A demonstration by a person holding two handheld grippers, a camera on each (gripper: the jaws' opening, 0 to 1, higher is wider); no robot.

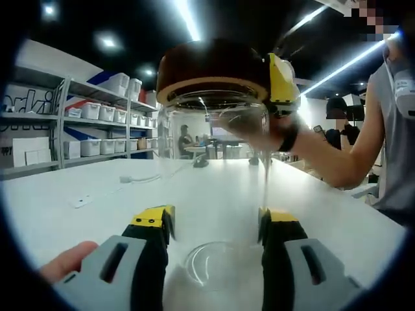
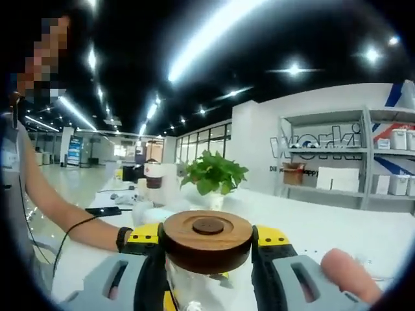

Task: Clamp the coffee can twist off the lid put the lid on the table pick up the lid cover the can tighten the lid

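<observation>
Left gripper view: my left gripper [image 1: 215, 227] clamped the clear coffee can [image 1: 214, 188], standing on the white table [image 1: 97, 194]. My right gripper [image 2: 207, 243] pinched the wooden lid [image 2: 207, 238] (seated on can).

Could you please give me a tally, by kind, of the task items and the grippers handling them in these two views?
Clear glass coffee can: 1
Brown wooden lid: 1, on top of the can
Grippers: 2, the left gripper around the can's body and the right gripper clamped on the lid
Total: 4
</observation>
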